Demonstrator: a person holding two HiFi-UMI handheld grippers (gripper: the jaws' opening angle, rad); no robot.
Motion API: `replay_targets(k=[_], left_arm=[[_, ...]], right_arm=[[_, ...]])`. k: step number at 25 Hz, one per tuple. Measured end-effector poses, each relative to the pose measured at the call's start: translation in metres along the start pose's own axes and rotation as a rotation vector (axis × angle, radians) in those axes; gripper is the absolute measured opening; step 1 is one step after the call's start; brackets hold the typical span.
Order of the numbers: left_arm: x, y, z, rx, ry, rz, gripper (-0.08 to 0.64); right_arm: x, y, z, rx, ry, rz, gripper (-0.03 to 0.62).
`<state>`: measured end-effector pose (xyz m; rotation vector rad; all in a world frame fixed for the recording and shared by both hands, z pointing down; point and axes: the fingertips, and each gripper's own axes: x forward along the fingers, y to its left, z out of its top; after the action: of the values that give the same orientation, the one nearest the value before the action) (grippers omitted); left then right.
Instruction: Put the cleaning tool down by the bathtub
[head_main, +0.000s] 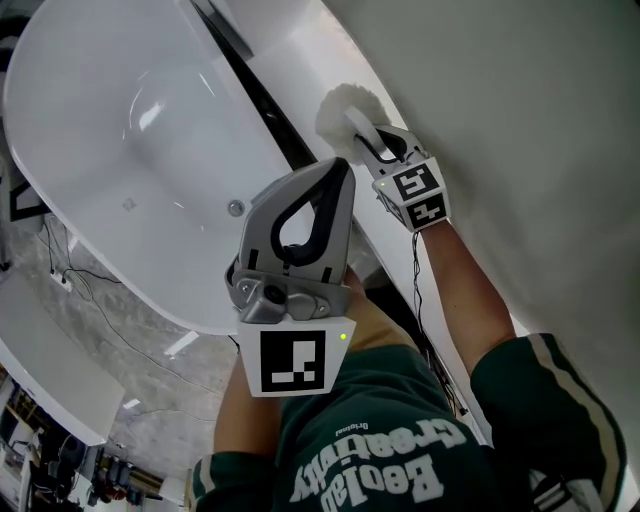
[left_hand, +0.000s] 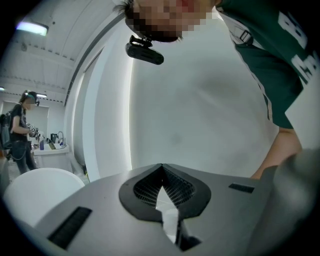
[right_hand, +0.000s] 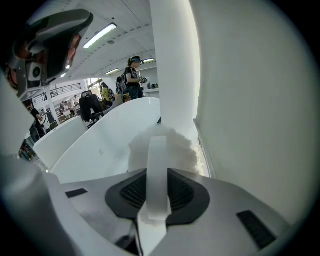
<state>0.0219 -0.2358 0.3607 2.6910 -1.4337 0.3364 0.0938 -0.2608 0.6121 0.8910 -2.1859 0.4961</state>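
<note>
Right tongs (right_hand: 158, 175): clenched on the flat white handle of the cleaning tool (right_hand: 165, 147) and tilted downward.
Cleaning tool: the handle runs straight out ahead of the right tongs. Its fluffy white head is just past their tips. Whether the head touches anything cannot be told.
Left tongs (left_hand: 161, 169): closed tip to tip with nothing between them. In the head view they are closer to the person than the right tongs and to their left.
Bathtub (head_main: 120, 150): white, to the left of both tongs. Its rim is near the tool's head.
Dark gap (head_main: 265, 105): a narrow strip between the bathtub and the right tongs.
Wall (head_main: 520, 110): pale and plain, to the right of the right tongs.
</note>
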Motion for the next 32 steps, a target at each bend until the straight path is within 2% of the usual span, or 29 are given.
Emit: replay_targets(k=[4,8,12,21,32], left_arm=[[0.001,-0.001,-0.006,-0.055,-0.001,0.009,0.008],[0.002,0.000,-0.013,-0.051,0.010,0.019,0.008],[-0.002,0.005,-0.017,-0.086,0.016,0.034,0.008],[-0.005,0.012,-0.024,-0.087,0.026,0.058,0.008],[-0.009,0.011,-0.054,-0.092,0.068,0.071,0.008]], right_arm=[[0.019,-0.003,-0.015,0.007,0.037,0.013,0.092],[0.038,-0.008,-0.035,0.043,0.086,0.017,0.092],[0.054,-0.011,-0.053,0.054,0.129,0.025,0.092],[0.076,-0.019,-0.071,0.068,0.195,0.012,0.092],[0.113,-0.028,-0.103,0.056,0.274,0.025,0.092]])
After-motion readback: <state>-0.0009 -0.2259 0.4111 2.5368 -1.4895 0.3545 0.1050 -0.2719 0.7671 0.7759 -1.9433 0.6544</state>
